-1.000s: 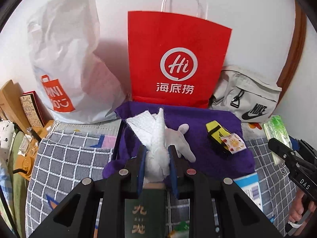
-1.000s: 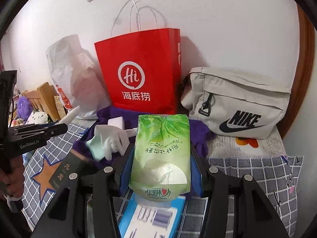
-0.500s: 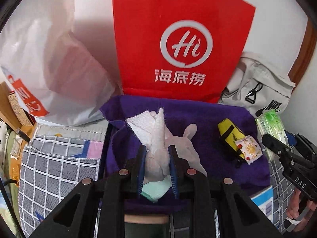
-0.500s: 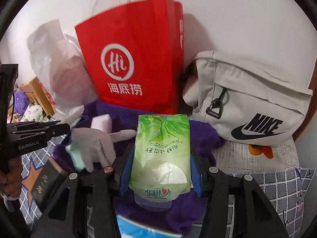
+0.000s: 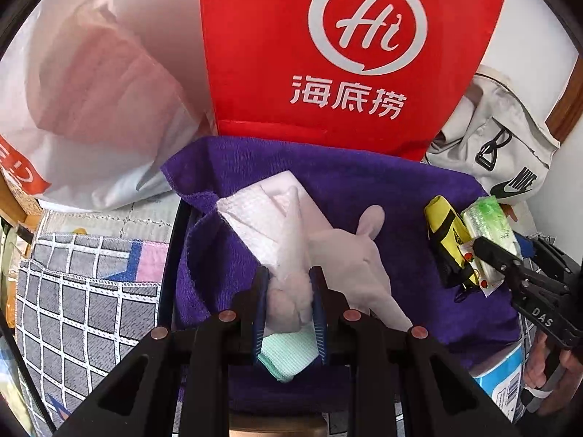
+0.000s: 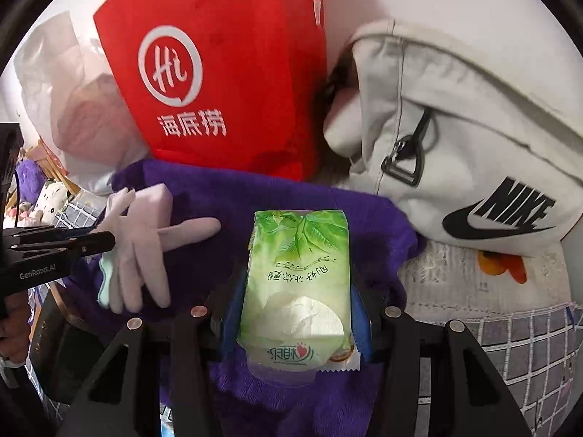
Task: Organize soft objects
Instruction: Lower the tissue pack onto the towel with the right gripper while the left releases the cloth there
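Both hands were over the purple towel (image 5: 364, 196), which lay spread in front of the red bag (image 5: 346, 54) and the grey pouch (image 6: 455, 145).

The left gripper (image 5: 289, 291) had its jaws nearly together, pinched on a white glove (image 5: 291, 255). The glove's wrist was bunched between the pads and its fingers trailed out ahead and to the right over the towel, above a folded white cloth (image 5: 255, 215). A mint-green cloth (image 5: 288, 357) showed under the jaws; whether it was held too I could not tell.

The right gripper (image 6: 297, 313) stood about half open, clamped across the width of a green tissue pack (image 6: 298, 273). The pack's long axis ran straight ahead along the fingers, toward the towel's far edge and the gap between bag and pouch. It hung over the towel's right part, with the yellow item (image 5: 448, 233) just beside it.

By my reckoning each hand only had to lower and let go: the glove to the towel's left-middle, the pack on the right, lengthwise.
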A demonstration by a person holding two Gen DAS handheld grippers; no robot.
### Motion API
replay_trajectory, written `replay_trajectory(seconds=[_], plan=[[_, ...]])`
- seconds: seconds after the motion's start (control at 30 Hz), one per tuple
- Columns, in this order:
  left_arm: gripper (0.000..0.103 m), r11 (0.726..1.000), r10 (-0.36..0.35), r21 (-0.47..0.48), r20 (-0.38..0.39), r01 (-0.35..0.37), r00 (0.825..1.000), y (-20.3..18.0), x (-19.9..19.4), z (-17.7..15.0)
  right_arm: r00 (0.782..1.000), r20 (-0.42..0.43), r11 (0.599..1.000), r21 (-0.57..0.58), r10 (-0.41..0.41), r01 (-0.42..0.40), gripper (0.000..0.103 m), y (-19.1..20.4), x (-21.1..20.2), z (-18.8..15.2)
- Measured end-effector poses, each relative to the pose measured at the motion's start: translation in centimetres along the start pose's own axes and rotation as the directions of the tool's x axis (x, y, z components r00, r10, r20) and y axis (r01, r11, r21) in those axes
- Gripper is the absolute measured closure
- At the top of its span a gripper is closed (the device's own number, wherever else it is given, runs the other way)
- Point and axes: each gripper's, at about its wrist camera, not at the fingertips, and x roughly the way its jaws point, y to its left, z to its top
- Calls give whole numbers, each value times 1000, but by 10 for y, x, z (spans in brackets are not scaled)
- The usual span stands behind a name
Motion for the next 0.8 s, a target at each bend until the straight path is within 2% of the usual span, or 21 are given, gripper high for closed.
replay_trajectory(seconds=[0.23, 0.67, 0.73, 0.8], plan=[[81, 1000, -16, 11, -38, 17, 999, -2, 13, -2, 999, -46, 1000, -8, 20, -20, 52, -1, 12, -5], [80, 999, -34, 8, -75, 35, 997, -4, 29, -3, 996, -70, 999, -4, 48, -48, 49, 0, 23, -8], [80, 999, -37, 7, -79, 37, 996, -5, 31, -5, 996, -72, 999, -5, 52, -52, 48, 1, 25, -8], [80, 999, -41, 12, -79, 42, 996, -7, 33, -4, 994, -89, 998, -3, 67, -68, 41, 3, 28, -8]])
